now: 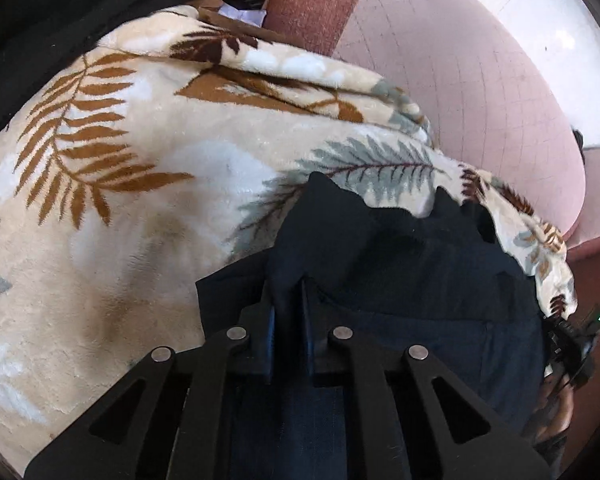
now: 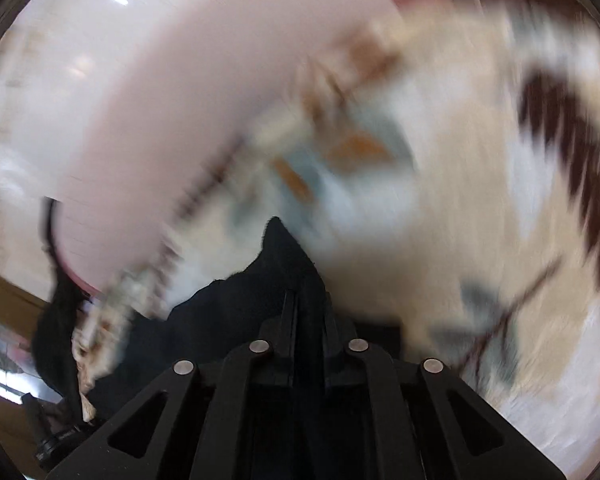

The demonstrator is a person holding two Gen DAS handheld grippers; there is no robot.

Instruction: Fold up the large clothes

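Both grippers are closed on the same dark navy garment (image 1: 400,272), which lies on a cream fleece blanket (image 1: 140,160) printed with fern leaves.

Left gripper (image 1: 288,300): jaws pinched shut, with a fold of the garment's cloth bunched between the fingertips. The gripper points steeply down. The bulk of the garment spreads ahead of the jaws and to their right in the left wrist view, ending in an uneven edge with 2 raised peaks over the blanket.

Right gripper (image 2: 296,300): jaws closed to a narrow slit, dark cloth gathered over and around the tips and rising to 1 peak just beyond them. This view is heavily blurred; the pads themselves cannot be made out, but the cloth sits at the jaws.

Governing relation: the garment appears to span between the 2 grips, its long axis running across from one gripper to the other. Neither hand is clearly nearer; each holds its own part of the cloth. Which edge or corner each holds cannot be told.

Surroundings: pink tiled floor (image 1: 480,80) beyond the blanket. No containers visible in either view.
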